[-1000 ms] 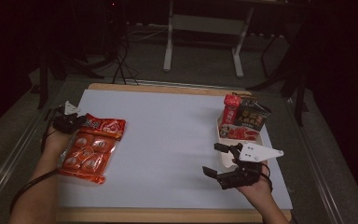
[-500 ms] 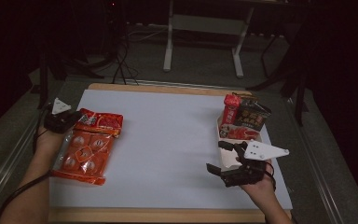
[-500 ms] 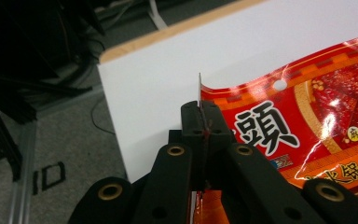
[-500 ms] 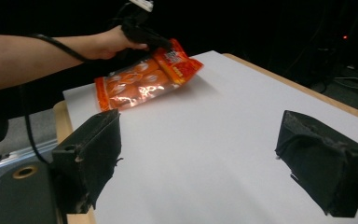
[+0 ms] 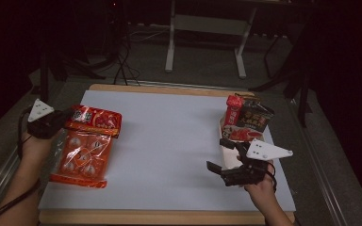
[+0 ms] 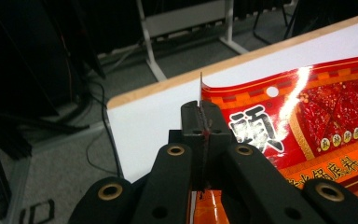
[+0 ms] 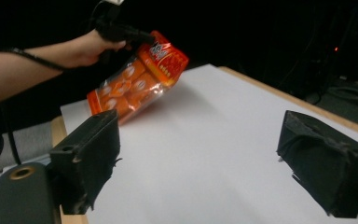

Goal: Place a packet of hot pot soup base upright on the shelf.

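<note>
left gripper (image 5: 62,123) clenched on the top edge of the glossy red-orange plastic snack bag (image 5: 86,146), now peeled up off the white table (image 5: 169,141); lift underway. right gripper (image 5: 220,154) released, idle.

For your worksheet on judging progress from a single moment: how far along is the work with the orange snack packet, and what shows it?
Done: the left gripper has shut on the top edge of the orange snack packet, whose upper end is off the white table cover in the right gripper view. In hand: the lift; its lower end looks near the cover. Left: carrying it, perhaps to the packets at the right; the right gripper is open, holding nothing.
</note>
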Demonstrator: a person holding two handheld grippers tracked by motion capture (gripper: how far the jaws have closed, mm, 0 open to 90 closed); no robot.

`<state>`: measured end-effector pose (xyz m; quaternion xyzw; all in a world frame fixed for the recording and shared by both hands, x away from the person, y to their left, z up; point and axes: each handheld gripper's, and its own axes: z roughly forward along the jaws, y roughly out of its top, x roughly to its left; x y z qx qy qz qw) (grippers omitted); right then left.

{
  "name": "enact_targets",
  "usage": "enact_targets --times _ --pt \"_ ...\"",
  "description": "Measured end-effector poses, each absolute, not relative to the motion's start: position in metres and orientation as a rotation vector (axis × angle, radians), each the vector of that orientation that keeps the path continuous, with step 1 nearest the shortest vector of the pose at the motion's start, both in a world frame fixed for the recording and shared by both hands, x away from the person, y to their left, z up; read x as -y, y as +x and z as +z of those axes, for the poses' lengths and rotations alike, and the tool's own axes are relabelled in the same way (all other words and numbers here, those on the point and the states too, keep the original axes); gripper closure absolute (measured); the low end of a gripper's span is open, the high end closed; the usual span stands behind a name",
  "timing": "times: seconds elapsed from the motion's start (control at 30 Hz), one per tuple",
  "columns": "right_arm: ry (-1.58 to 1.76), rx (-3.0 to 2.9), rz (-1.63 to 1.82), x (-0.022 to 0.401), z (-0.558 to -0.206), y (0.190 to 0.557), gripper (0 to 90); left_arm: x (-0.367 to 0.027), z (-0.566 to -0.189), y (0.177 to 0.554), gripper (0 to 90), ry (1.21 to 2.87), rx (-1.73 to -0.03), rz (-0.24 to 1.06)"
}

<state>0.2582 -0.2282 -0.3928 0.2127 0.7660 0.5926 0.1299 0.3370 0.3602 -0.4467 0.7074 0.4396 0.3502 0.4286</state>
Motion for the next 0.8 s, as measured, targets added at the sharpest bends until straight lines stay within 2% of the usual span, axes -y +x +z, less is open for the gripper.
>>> enact_targets --times 0.2,0.33,0.8 --pt "0.572 -2.201 1.698 0.216 -0.388 0.26 13.9 -0.354 -0.432 0.315 90.0 1.728 -1.043 0.909" --pt "0.59 -2.263 1.65 0.197 -0.387 0.26 10.5 -0.345 -0.421 0.301 90.0 1.742 -1.002 0.973" --pt "0.488 -2.352 1.723 0.126 -0.401 0.272 12.7 -0.323 -0.399 0.274 90.0 1.74 -0.874 0.973"
